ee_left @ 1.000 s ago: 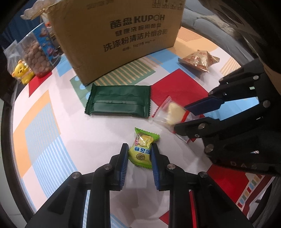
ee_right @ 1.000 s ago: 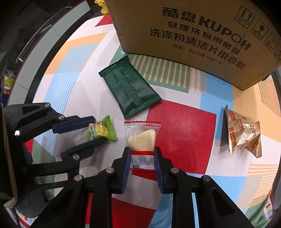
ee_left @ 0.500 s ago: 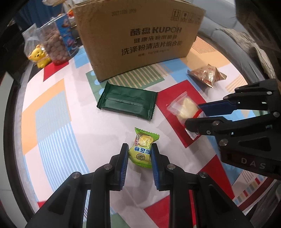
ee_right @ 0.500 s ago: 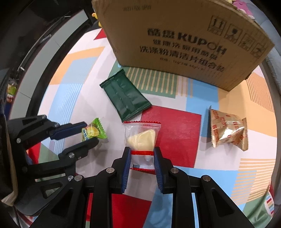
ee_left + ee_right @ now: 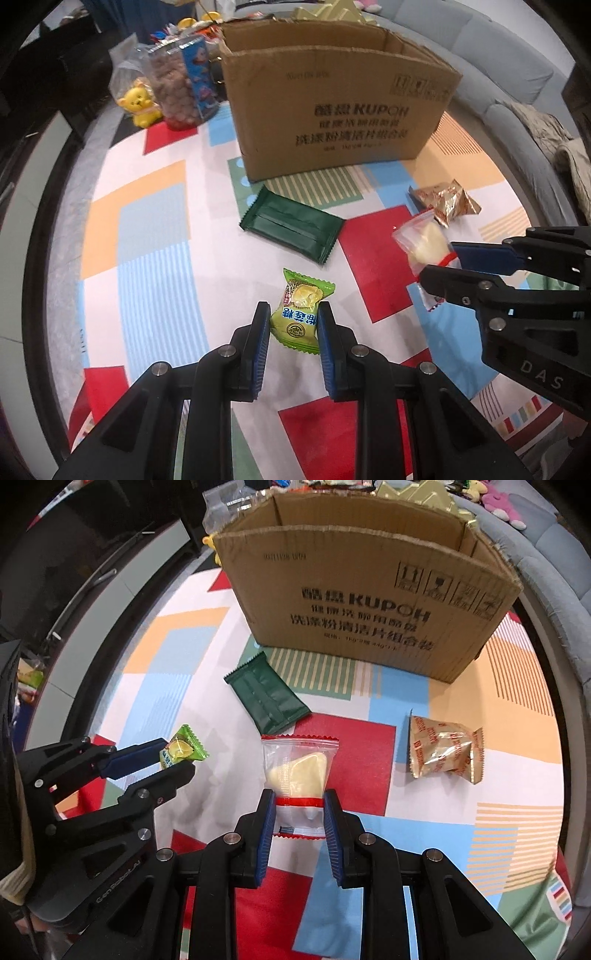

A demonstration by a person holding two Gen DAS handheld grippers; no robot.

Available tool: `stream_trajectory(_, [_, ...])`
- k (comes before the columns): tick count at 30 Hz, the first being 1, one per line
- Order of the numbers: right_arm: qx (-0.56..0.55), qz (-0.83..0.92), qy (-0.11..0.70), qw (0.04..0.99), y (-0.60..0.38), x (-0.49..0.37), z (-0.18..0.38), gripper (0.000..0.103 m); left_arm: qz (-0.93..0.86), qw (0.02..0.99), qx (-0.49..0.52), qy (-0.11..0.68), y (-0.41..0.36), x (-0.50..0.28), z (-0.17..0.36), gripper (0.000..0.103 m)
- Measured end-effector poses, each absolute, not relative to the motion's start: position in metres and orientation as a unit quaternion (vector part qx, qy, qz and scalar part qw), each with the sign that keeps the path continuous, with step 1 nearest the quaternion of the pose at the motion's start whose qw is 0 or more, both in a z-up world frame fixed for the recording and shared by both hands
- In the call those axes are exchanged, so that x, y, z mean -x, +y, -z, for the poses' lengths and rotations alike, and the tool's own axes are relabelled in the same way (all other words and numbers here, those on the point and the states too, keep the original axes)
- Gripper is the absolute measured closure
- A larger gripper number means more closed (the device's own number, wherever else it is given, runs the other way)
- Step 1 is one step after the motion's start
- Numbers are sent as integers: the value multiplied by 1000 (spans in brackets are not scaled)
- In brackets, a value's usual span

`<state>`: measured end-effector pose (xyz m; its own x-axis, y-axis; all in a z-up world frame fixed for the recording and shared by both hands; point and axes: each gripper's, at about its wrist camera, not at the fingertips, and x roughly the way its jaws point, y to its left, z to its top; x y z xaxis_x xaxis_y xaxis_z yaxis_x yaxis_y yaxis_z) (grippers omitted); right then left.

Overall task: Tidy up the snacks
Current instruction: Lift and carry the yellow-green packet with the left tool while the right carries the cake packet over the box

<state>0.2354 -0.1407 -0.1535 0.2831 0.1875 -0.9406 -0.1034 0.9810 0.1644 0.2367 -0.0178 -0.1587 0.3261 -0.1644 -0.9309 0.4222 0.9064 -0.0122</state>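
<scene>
A yellow bear toy (image 5: 139, 107) sits beside the patterned tablecloth's (image 5: 140, 236) far edge.

Worktop (image 5: 147, 206): round, dark-rimmed, covered in red, blue, orange, green and white geometric blocks. Grey sofa (image 5: 491, 62): upper right of frame, crumpled beige cloth (image 5: 554, 136) on its seat. Dark cabinet (image 5: 92, 572): upper left, pale front panel.

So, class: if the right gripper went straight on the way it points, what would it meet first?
Probably the patterned tabletop: the right gripper, shut on the clear-wrapped snack, points steeply down at its red patch, short of the cardboard box.
</scene>
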Motion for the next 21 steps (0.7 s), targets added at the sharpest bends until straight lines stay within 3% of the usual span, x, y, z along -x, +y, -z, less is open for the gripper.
stream_trajectory(21, [-56, -86, 536, 838, -163, -221, 93, 76, 133, 845, -79, 512, -29, -226, 96, 78])
